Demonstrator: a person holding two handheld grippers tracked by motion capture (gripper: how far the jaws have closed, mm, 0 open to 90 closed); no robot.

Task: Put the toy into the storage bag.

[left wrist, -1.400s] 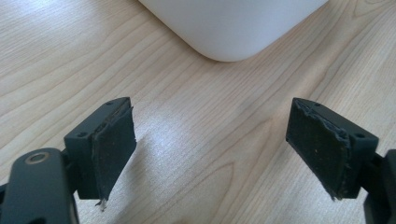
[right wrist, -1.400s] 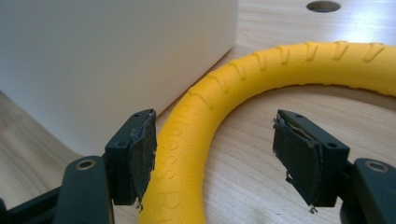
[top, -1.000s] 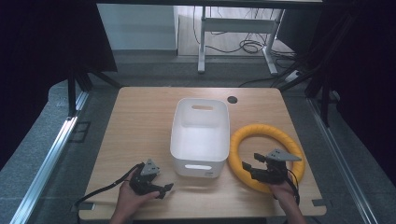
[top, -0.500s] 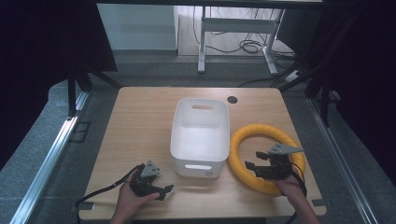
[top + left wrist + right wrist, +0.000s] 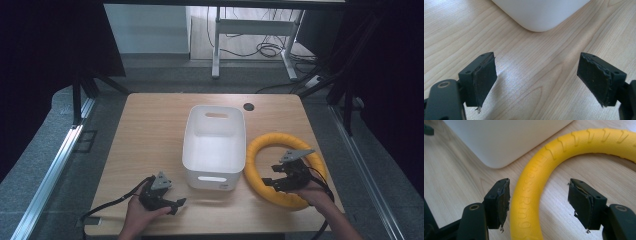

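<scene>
A yellow foam ring (image 5: 260,150) lies flat on the wooden table (image 5: 150,130), just right of a white plastic bin (image 5: 215,145). My right gripper (image 5: 270,176) stands open over the ring's near left part. In the right gripper view the ring's band (image 5: 534,195) runs between the two jaws, close to the left one, and my right gripper (image 5: 539,205) grips nothing. Near the table's front edge, my left gripper (image 5: 177,205) is held low and open. Bare wood lies between its jaws in the left gripper view (image 5: 537,82), with the bin's corner (image 5: 541,12) ahead.
The bin looks empty and has handle slots in its end walls. A dark cable hole (image 5: 248,106) sits near the table's far edge. A metal desk frame and cables (image 5: 260,47) stand on the floor beyond the table.
My right gripper has shifted slightly forward over the ring's near left part. The left gripper, the bin and the ring stay where they were.
</scene>
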